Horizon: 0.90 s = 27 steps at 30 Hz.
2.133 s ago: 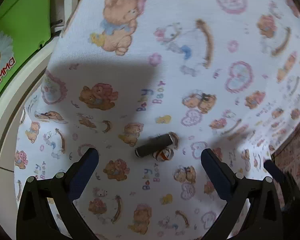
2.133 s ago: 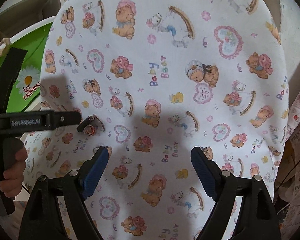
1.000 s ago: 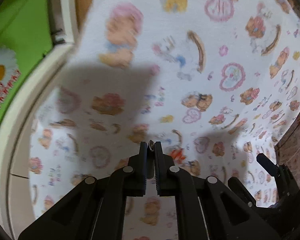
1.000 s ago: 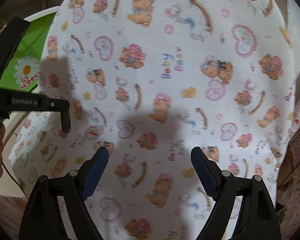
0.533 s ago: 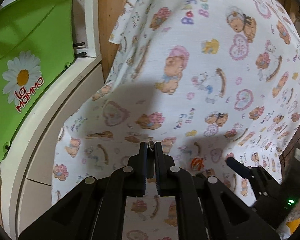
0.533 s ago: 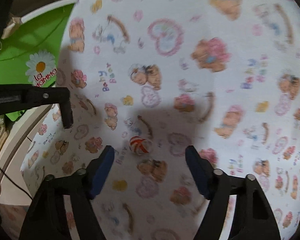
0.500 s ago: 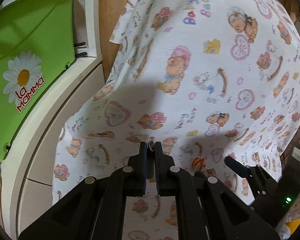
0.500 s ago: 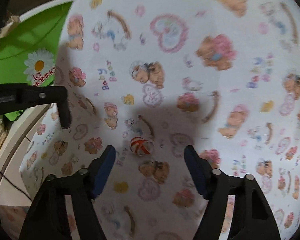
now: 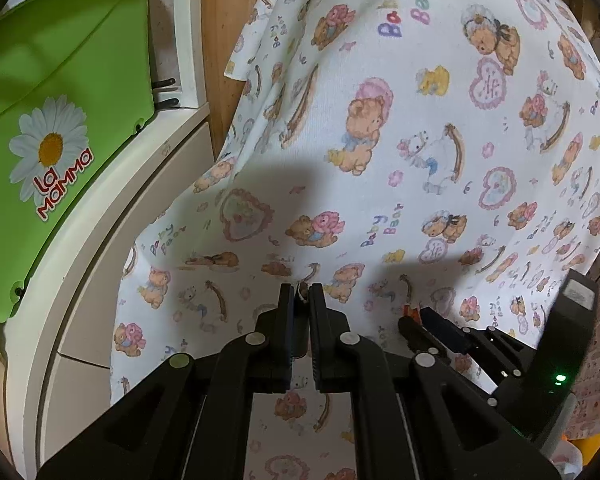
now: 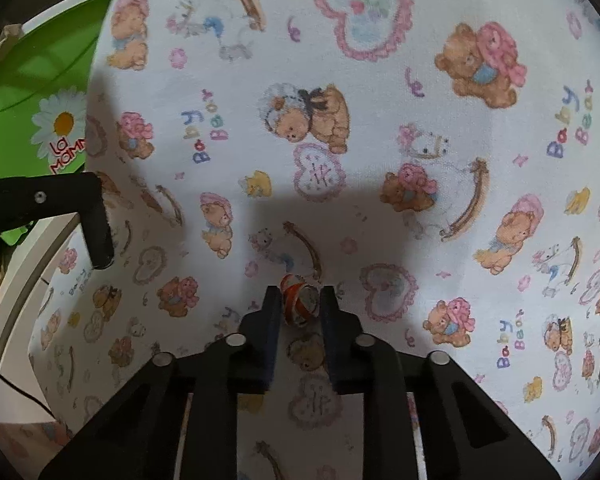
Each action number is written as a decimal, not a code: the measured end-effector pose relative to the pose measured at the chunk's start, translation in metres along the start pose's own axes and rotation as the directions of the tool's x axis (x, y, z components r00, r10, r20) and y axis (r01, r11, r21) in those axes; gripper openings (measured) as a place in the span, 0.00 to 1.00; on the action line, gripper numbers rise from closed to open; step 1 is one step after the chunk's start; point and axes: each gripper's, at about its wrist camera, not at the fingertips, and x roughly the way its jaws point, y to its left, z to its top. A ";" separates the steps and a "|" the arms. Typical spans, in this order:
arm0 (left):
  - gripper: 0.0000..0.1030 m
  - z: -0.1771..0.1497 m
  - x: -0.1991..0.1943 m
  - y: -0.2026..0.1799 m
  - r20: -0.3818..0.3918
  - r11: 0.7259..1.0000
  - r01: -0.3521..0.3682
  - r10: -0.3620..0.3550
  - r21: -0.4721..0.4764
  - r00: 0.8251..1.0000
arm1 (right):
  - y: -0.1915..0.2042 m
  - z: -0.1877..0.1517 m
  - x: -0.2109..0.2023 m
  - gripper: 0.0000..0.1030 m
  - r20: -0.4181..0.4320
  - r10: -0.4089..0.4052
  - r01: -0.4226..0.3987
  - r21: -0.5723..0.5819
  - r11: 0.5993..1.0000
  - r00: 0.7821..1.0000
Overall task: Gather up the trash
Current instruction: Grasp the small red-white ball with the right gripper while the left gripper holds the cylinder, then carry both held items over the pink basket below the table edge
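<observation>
The right tool (image 10: 299,304) has its two fingers drawn in against a small crumpled wrapper (image 10: 300,300), striped red and white, which sits between them on the bear-printed cloth (image 10: 380,120) covering the worktop, toward its near edge. The fingers look to be touching the wrapper on both sides, so I judge the grasp made or all but made.

The left tool (image 9: 299,300) is closed on a slim dark piece of trash (image 9: 301,294), of which only the tip shows between the fingers. It hangs above the cloth near the worktop's left edge.

Beyond that edge stands a green bin (image 9: 60,80) with a daisy label.

The step in hand, as I read it, is picking up the second piece. Next comes a straight lift without snagging the cloth, then a carry left to the bin, which seems the likely place for both.
</observation>
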 end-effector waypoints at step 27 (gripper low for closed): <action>0.07 -0.055 -0.047 -0.020 0.006 1.000 0.009 -0.009 0.017 1.000 | -0.023 -0.043 -0.097 0.16 0.043 0.099 -0.099 -0.002 0.995 0.994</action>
